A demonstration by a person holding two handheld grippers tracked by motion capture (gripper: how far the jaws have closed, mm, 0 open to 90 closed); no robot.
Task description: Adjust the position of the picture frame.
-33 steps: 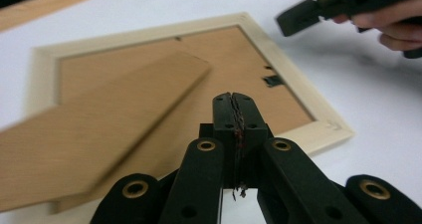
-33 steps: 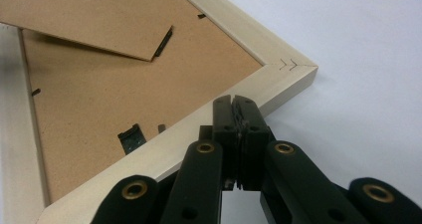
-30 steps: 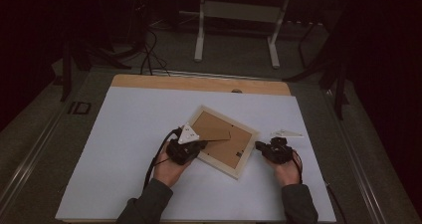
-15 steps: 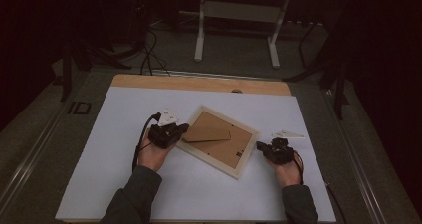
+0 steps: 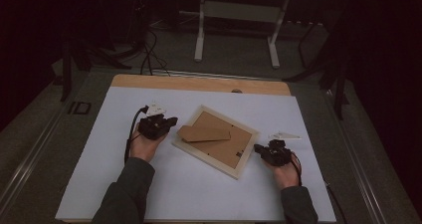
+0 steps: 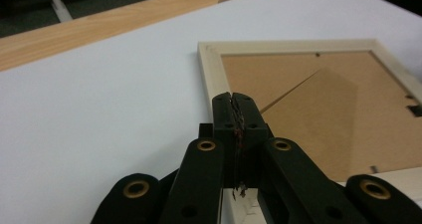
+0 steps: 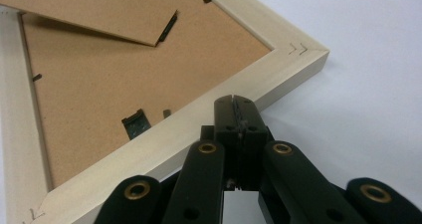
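Fingers of the right gripper (image 5: 259,149) pressed fully together, nothing between them, tips at the near right edge of the picture frame (image 5: 217,140); left gripper (image 5: 170,121) also pinched closed and empty, just off the frame's left corner. Frame lies face-down and skewed mid-table on the white sheet (image 5: 99,149), cardboard stand flap (image 5: 204,133) across its back. Wooden table edge (image 5: 199,83) beyond.

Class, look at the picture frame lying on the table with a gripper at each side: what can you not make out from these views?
- Frame front: it lies face down in the high view.
- Left gripper view: the frame's right corner is cut off by the edge.
- Right gripper view: whether the shut jaws touch the frame's wood; the jaws hide it.
- Backing under the stand: covered.
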